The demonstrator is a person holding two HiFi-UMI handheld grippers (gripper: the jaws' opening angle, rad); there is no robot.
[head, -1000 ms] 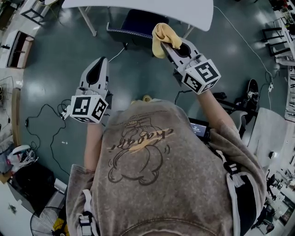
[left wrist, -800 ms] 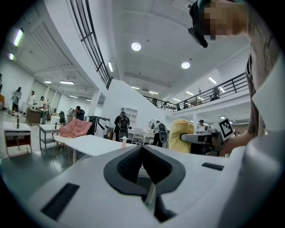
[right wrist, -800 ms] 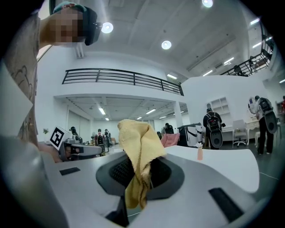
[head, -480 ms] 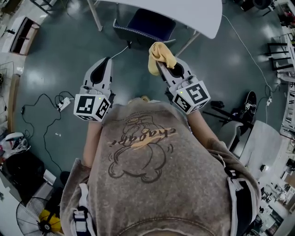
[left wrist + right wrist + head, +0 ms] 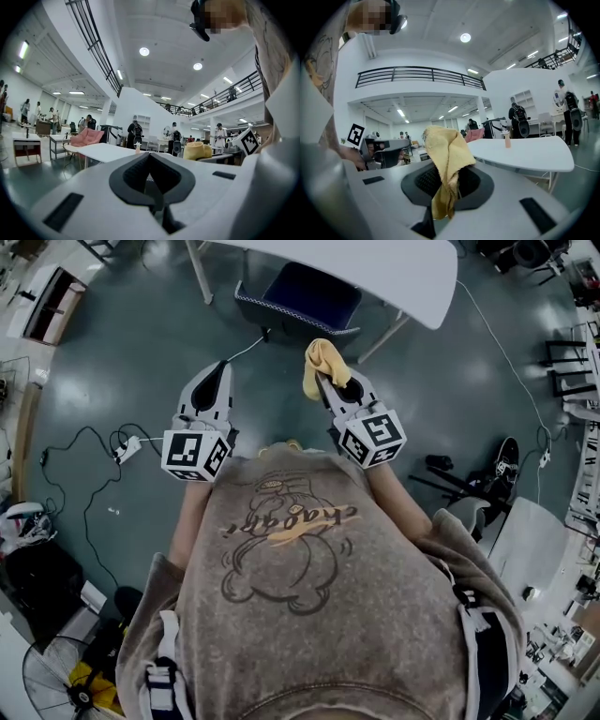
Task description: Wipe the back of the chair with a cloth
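Grippers hover close in front of my chest: my left gripper (image 5: 218,373) has its jaws pressed together on nothing, while my right gripper (image 5: 325,382) is clamped on the yellow cloth (image 5: 323,360), which bunches up above the jaws. Farther off, the blue chair (image 5: 305,294) stands tucked under the white table (image 5: 394,268), well apart from the cloth. I judge the wiping not yet started; reaching the chair's back and all the rubbing remain.

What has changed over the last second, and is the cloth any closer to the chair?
No. The right gripper has drawn back toward the person's body, carrying the yellow cloth away from the blue chair; in the head view the two now show apart. Nothing was grabbed or released: the cloth stays clamped in the right jaws. The left gripper has barely moved, shut and empty.
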